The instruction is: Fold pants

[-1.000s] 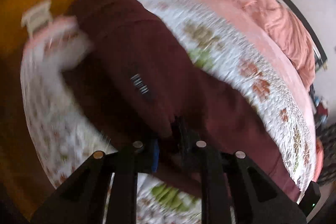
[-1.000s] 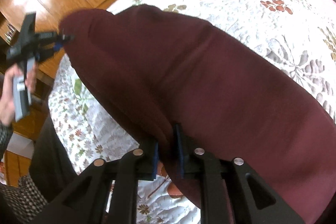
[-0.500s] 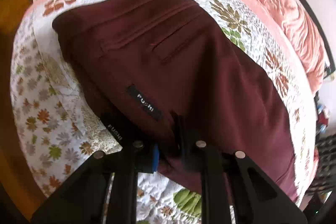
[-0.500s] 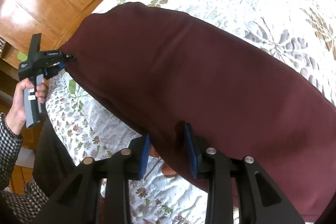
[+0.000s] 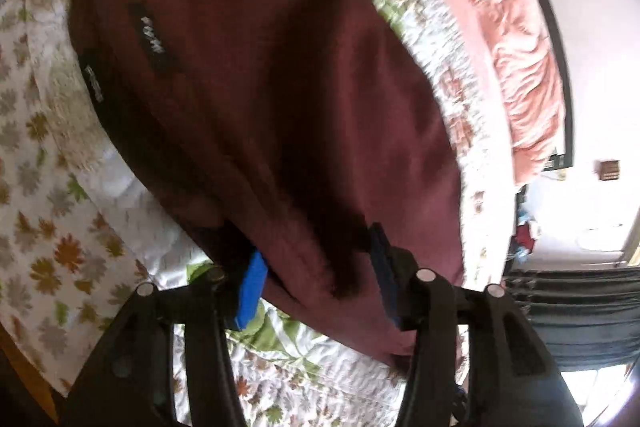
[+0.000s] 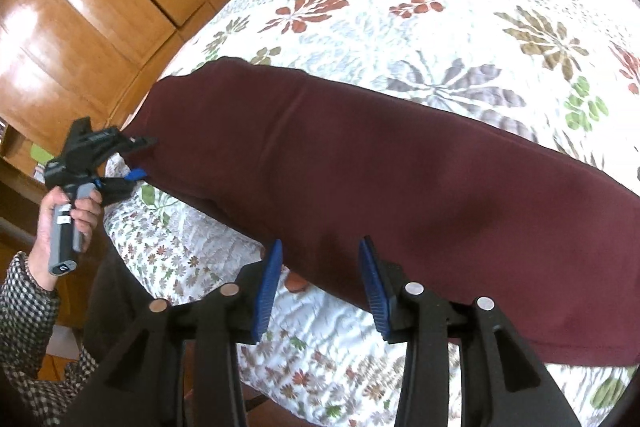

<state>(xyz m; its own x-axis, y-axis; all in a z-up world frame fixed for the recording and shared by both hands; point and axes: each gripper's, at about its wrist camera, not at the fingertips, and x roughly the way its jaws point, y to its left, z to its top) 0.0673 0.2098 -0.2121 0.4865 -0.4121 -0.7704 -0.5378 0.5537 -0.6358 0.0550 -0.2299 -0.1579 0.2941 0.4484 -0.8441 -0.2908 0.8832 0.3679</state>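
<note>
Dark maroon pants (image 6: 400, 167) lie folded in a long band across the floral bedspread (image 6: 440, 27). In the left wrist view the pants (image 5: 260, 87) fill the frame, with two black labels (image 5: 154, 35) showing. My left gripper (image 5: 316, 271) is opening; a fold of the cloth lies between its blue pads (image 5: 251, 287), which do not press on it. The right wrist view shows that left gripper (image 6: 142, 157) in a hand at the band's left end. My right gripper (image 6: 320, 267) is opening too, its pads (image 6: 268, 283) apart astride the band's near edge.
A wooden wardrobe (image 6: 100, 7) stands past the bed's left side. A crumpled pink blanket (image 5: 520, 67) lies at the head of the bed. A checked sleeve (image 6: 28, 307) is at lower left. Dark cloth (image 5: 568, 307) hangs beyond the bed's right edge.
Both grippers, shut on the pants a second ago, have opened. The cloth has dropped from a raised drape to lying flat on the bed. The left gripper has sunk closer to it.
</note>
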